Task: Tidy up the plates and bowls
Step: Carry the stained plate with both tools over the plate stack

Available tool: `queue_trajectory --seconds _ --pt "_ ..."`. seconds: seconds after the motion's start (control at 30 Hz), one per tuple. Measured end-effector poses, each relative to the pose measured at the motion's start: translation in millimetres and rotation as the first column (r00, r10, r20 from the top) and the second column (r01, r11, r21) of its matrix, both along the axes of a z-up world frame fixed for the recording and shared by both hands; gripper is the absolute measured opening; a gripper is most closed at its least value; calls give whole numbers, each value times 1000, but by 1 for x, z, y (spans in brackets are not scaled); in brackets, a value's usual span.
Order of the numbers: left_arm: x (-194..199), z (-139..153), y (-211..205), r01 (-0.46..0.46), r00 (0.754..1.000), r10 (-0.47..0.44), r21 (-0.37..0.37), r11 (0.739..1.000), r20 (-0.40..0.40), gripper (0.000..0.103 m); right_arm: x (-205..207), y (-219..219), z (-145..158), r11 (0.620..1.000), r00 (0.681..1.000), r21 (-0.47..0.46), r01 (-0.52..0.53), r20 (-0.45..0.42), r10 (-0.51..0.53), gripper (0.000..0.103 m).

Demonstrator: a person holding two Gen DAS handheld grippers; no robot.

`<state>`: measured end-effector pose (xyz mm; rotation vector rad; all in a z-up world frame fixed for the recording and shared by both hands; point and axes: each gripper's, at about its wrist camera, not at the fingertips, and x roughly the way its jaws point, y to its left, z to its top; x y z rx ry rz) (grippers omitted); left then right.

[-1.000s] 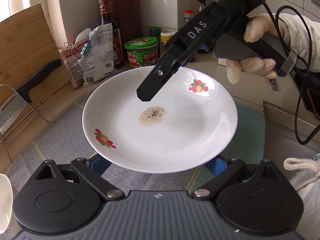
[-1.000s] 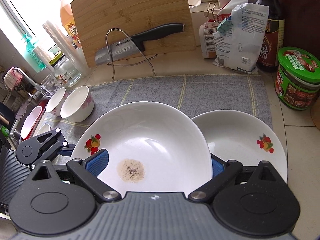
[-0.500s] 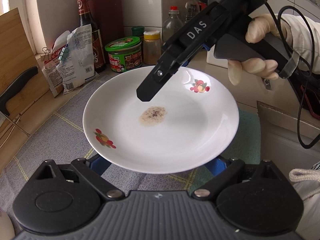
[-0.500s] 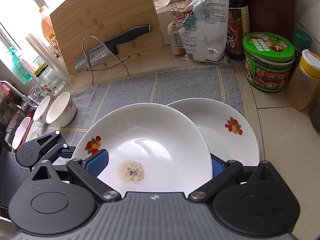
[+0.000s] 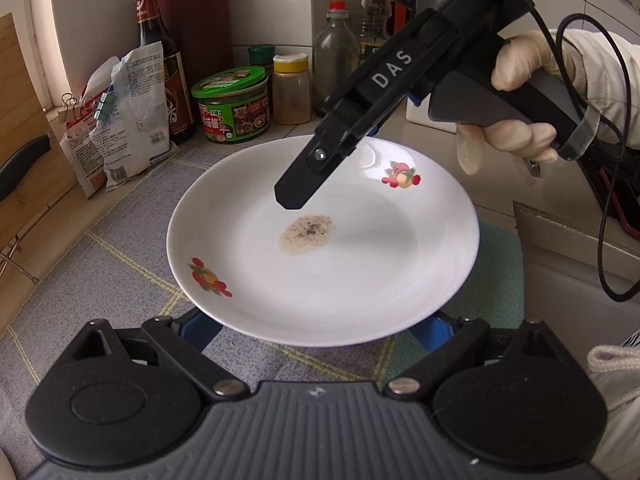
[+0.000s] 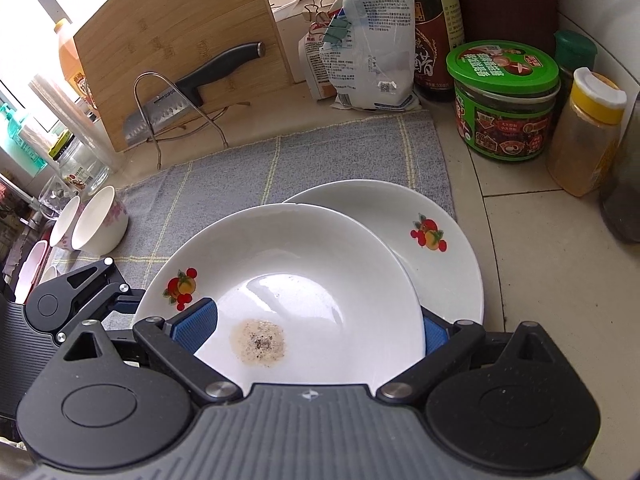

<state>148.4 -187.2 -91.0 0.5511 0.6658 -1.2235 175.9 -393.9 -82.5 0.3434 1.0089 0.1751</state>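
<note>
A white plate (image 5: 340, 272) with fruit prints and a brown speckled stain hangs tilted above the grey mat (image 5: 120, 240). My right gripper (image 6: 316, 328) is shut on it: its left pad (image 6: 196, 326) lies on top, and the right pad sits behind the rim. In the left wrist view its upper finger (image 5: 304, 184) reaches over the plate. My left gripper (image 5: 314, 322) stands open under the plate's near rim, which hides its fingertips. A second, matching plate (image 6: 444, 248) lies below, partly covered.
Two white bowls (image 6: 100, 222) stand at the mat's left end. A cutting board (image 6: 180, 48) and a knife on a wire rack (image 6: 188, 92) are behind the mat. Bags (image 6: 368, 40), a green-lidded jar (image 6: 504, 100), a spice shaker (image 6: 588, 132) and bottles crowd the right corner.
Both grippers and the stained plate moved together toward the jars and sank a little. The stained plate now covers more of the second plate.
</note>
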Motion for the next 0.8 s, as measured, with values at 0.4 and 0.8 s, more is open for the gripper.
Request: queue_trajectory --seconds 0.4,0.8 --pt "5 -2 -8 12 1000 -12 9 1000 -1 97 0 -8 -5 1000 1000 2 15 -11 -15 101" --pt "13 -4 -14 13 1000 -13 22 1000 -5 97 2 -11 -8 1000 1000 2 20 -20 -20 102"
